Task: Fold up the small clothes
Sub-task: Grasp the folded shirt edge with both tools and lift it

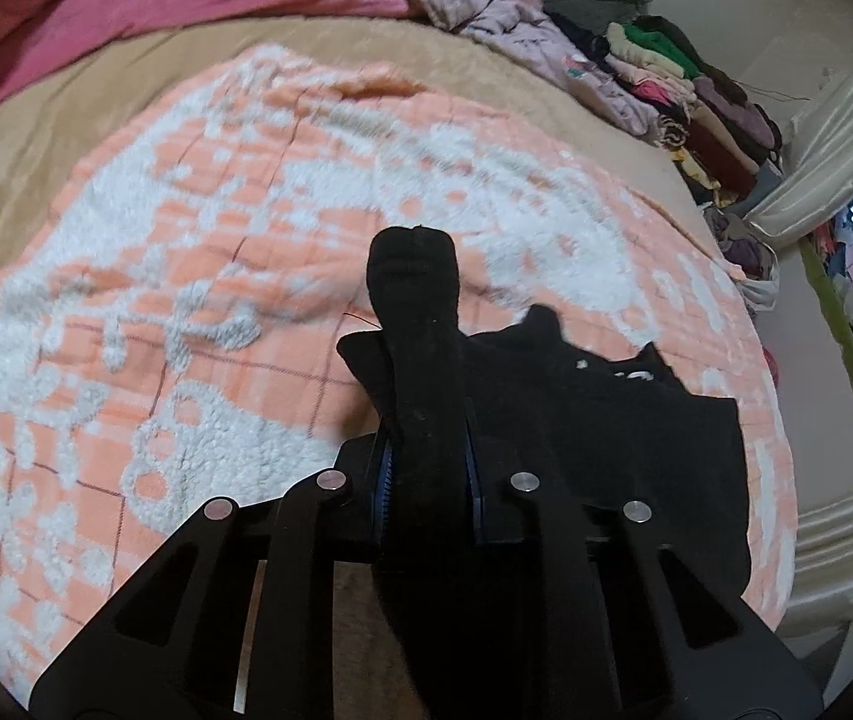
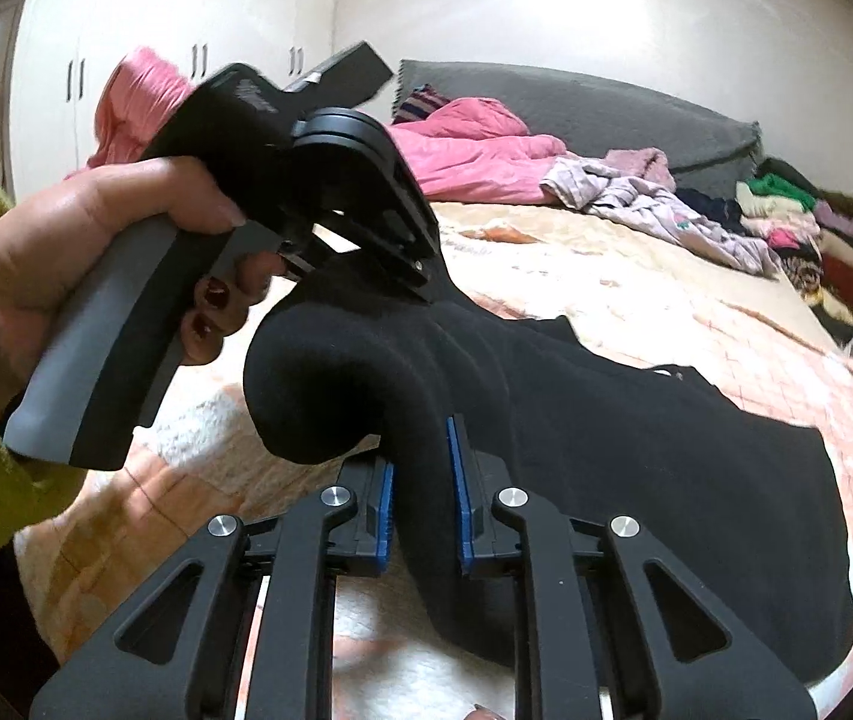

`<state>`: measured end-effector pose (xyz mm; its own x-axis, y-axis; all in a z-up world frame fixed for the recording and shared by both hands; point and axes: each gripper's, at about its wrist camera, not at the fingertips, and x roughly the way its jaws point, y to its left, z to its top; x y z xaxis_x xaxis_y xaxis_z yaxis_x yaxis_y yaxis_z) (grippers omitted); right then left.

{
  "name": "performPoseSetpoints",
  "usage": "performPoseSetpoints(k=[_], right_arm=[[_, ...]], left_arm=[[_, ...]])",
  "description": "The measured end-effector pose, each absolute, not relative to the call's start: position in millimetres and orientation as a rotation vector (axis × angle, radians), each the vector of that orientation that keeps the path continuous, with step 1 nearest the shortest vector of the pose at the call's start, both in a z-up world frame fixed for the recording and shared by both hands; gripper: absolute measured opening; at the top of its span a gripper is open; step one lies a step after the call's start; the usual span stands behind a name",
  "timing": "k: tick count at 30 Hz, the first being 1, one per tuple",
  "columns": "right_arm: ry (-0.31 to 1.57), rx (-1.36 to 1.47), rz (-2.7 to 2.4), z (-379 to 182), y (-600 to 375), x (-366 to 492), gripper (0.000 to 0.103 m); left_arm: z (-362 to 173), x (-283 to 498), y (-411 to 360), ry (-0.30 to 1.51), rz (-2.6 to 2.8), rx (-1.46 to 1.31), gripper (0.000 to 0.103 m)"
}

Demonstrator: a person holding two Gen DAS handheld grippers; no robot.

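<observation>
A small black garment (image 1: 606,420) lies partly on an orange-and-white fleece blanket (image 1: 186,300) on the bed. My left gripper (image 1: 426,468) is shut on a bunched strip of it that sticks up past the fingertips. In the right wrist view the left gripper (image 2: 420,282) is held by a hand in a green sleeve and pinches the black garment (image 2: 636,468) from above. My right gripper (image 2: 423,498) holds another fold of the same garment between its blue pads (image 2: 463,492), lifted off the blanket.
A pink quilt (image 1: 156,6) lies at the head of the bed. A pile of lilac clothes (image 1: 522,42) and stacked folded clothes (image 1: 708,96) line the far right edge. A grey cushion (image 2: 576,102) and white wardrobe (image 2: 186,30) stand behind.
</observation>
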<state>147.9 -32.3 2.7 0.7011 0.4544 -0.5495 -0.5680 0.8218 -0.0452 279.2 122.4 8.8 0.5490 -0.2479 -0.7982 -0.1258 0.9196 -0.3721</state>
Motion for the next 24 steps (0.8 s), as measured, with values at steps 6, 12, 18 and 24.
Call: performPoseSetpoints(k=[6,12,18,24], right_arm=[[0.529,-0.142,0.546,15,-58,147,0.012],[0.515,-0.081,0.522,23,-80,143,0.011],[0.506,-0.027,0.501,28,-102,138,0.010],[0.495,0.012,0.468,31,-126,135,0.008]], left_arm=[[36,277,96,0.940,-0.090,-0.367,0.011],[54,280,69,0.911,-0.113,-0.331,0.011],[66,283,38,0.890,-0.142,-0.306,0.011],[73,287,9,0.883,-0.170,-0.277,0.011]])
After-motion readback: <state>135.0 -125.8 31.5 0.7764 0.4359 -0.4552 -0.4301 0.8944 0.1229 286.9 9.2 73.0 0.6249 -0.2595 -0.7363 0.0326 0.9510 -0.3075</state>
